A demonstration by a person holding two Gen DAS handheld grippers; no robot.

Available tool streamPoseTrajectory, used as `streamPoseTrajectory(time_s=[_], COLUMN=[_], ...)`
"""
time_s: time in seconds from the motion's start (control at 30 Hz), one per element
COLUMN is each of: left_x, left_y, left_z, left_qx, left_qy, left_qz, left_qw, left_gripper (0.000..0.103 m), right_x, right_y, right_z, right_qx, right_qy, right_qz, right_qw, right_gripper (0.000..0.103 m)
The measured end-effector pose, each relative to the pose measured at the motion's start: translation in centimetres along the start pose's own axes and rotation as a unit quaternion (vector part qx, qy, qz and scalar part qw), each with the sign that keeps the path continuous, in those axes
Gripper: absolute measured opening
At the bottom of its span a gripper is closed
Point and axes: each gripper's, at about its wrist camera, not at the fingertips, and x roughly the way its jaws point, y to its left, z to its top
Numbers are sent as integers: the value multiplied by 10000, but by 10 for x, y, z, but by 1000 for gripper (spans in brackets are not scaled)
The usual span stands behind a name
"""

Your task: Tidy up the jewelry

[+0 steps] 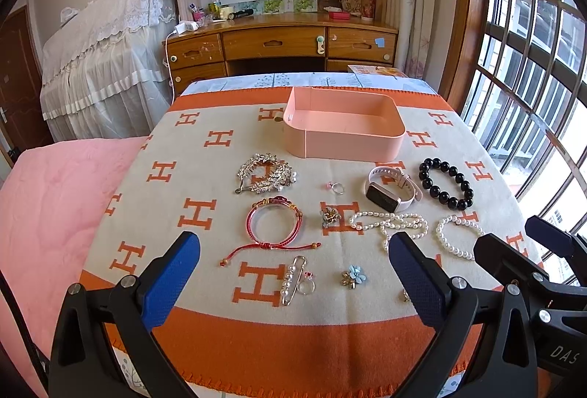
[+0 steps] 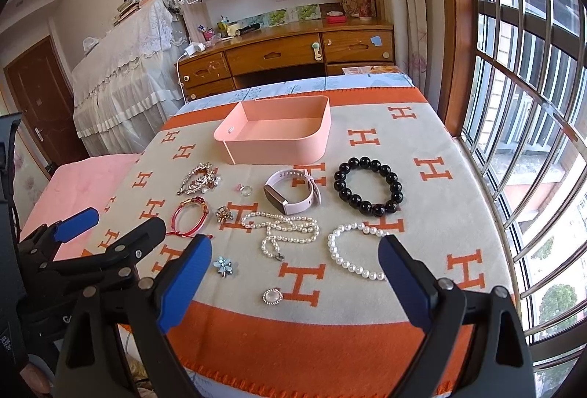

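Observation:
An empty pink box (image 1: 352,141) (image 2: 279,145) stands at the back of the orange-and-cream cloth. In front of it lie a silver leaf brooch (image 1: 266,174), a red cord bracelet (image 1: 275,222), a pink watch (image 1: 392,190) (image 2: 291,194), a black bead bracelet (image 1: 445,183) (image 2: 368,187), a pearl necklace (image 2: 282,229), a pearl bracelet (image 2: 352,251), small rings and flower charms. My left gripper (image 1: 293,251) is open and empty above the front pieces. My right gripper (image 2: 295,255) is open and empty, over the pearls.
The cloth (image 1: 205,148) covers a bed with a pink quilt (image 1: 47,200) to the left. A barred window (image 2: 532,104) runs along the right. A wooden desk (image 1: 279,42) with shelves stands behind. The other gripper shows at each view's edge.

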Motion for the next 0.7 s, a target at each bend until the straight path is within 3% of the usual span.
streamPoseTrajectory(time_s=[0.7], left_x=[1], left_y=[-1], left_z=[-2], left_qx=[93], left_qy=[32], left_qz=[-96], left_qw=[9999], left_gripper=[102], right_x=[2], right_y=[5], right_z=[-1], right_qx=[-36], right_qy=[46], right_qz=[192], right_qw=[9998], right_gripper=[85])
